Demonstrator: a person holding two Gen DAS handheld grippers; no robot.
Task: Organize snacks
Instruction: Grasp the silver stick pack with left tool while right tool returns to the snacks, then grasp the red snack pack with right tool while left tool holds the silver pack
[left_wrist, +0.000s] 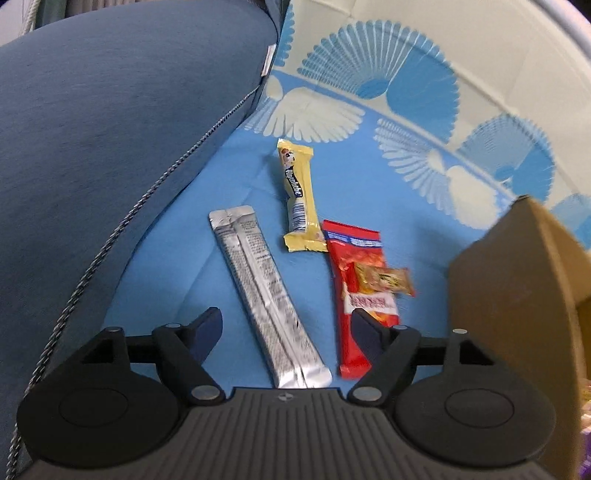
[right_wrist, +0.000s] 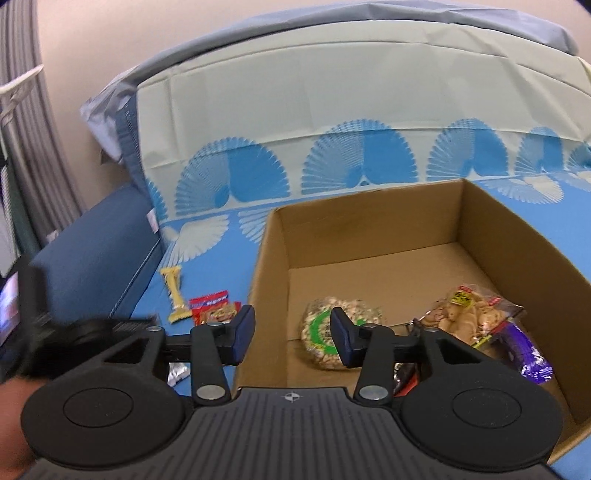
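My left tongs (left_wrist: 288, 325) stand wide apart with nothing gripped, pointing down at the blue patterned sheet (left_wrist: 236, 177) of the bed. To their left bulges a dark blue cushion (left_wrist: 110, 129). Between the open jaws lies a silver stick pack (left_wrist: 264, 295), its long axis running away from me and leaning left at the far end. Ahead of the tongs, beyond it, a yellow bar (left_wrist: 299, 195) points away too, almost straight. By the right jaw a red packet (left_wrist: 356, 291) lies lengthwise away from me, with a small orange sweet (left_wrist: 384, 280) on top of it. Right of that stands the cardboard box (left_wrist: 509, 277).

My right tongs (right_wrist: 293, 334) are half open and empty, straddling the box's left wall. Ahead of them inside sits a round nut pack (right_wrist: 325, 332); to their right, a clear biscuit bag (right_wrist: 465, 310) and a purple wrapper (right_wrist: 528, 354).
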